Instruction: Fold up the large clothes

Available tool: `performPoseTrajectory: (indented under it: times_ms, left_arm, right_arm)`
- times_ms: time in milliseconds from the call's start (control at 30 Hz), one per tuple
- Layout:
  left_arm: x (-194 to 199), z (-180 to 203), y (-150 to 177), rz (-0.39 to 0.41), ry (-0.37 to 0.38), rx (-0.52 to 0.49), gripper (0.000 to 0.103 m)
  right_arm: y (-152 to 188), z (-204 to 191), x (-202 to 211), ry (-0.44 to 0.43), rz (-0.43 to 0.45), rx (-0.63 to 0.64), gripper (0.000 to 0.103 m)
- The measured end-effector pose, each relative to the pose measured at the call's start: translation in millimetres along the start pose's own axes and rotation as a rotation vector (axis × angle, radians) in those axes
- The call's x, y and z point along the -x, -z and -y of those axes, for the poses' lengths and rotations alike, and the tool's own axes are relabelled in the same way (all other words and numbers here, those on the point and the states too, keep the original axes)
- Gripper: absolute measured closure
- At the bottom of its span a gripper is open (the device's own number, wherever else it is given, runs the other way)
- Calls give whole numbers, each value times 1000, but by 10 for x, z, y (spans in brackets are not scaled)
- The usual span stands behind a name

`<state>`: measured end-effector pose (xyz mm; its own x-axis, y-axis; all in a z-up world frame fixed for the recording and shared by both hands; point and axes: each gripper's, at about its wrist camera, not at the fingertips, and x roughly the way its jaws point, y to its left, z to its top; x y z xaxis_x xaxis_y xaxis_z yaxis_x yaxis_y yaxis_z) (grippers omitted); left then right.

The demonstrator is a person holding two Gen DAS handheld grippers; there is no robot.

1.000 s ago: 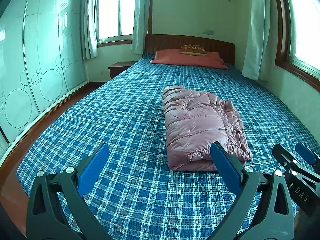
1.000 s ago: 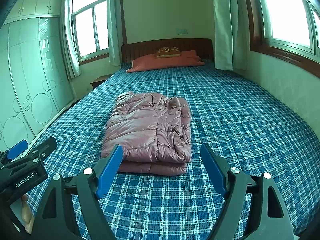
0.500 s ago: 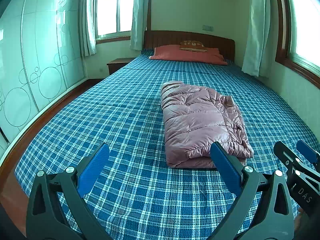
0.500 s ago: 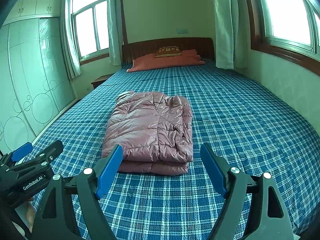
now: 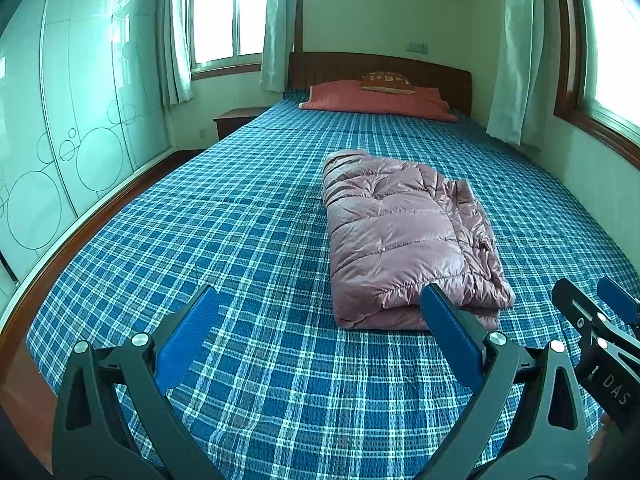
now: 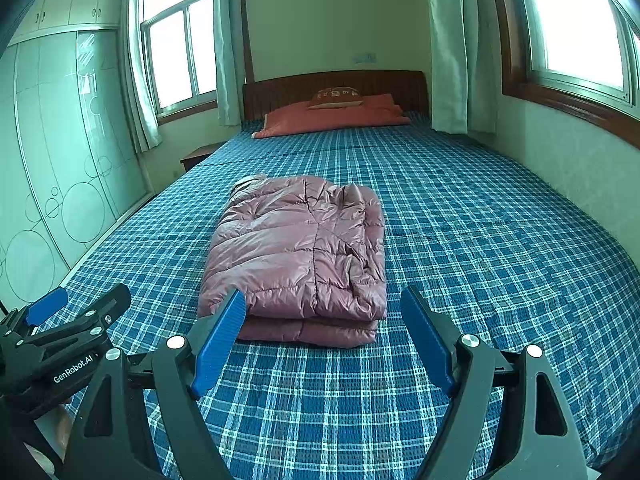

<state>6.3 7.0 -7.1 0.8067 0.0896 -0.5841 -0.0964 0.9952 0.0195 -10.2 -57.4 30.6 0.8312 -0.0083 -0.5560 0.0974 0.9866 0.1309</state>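
Note:
A pink quilted puffer jacket (image 5: 404, 236) (image 6: 300, 256) lies folded into a thick rectangle on the blue plaid bed (image 5: 248, 232) (image 6: 480, 240). My left gripper (image 5: 320, 300) hovers over the bed's near end, left of the jacket, jaws wide open and empty. My right gripper (image 6: 320, 304) is open too, held just short of the jacket's near folded edge with nothing between its blue pads. Each gripper shows at the edge of the other's view: the right gripper (image 5: 600, 320) and the left gripper (image 6: 72, 320).
A red pillow (image 5: 376, 100) (image 6: 336, 116) and a small brown cushion (image 5: 386, 80) rest against the wooden headboard. Glass wardrobe doors (image 5: 60, 128) line the left side, with a nightstand (image 5: 236, 120) beyond. Curtained windows and a wall (image 6: 560, 168) run along the right.
The left wrist view has tipped slightly downward, so the jacket and headboard sit a little lower in frame. The jacket lies unchanged and both grippers stay open.

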Motion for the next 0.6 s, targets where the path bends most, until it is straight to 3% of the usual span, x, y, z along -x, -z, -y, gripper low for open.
performPoseTrajectory:
  times_ms: [600]
  left_arm:
    - [10, 22, -2, 5, 7, 6, 2]
  right_arm:
    - [6, 26, 8, -8, 5, 0, 25]
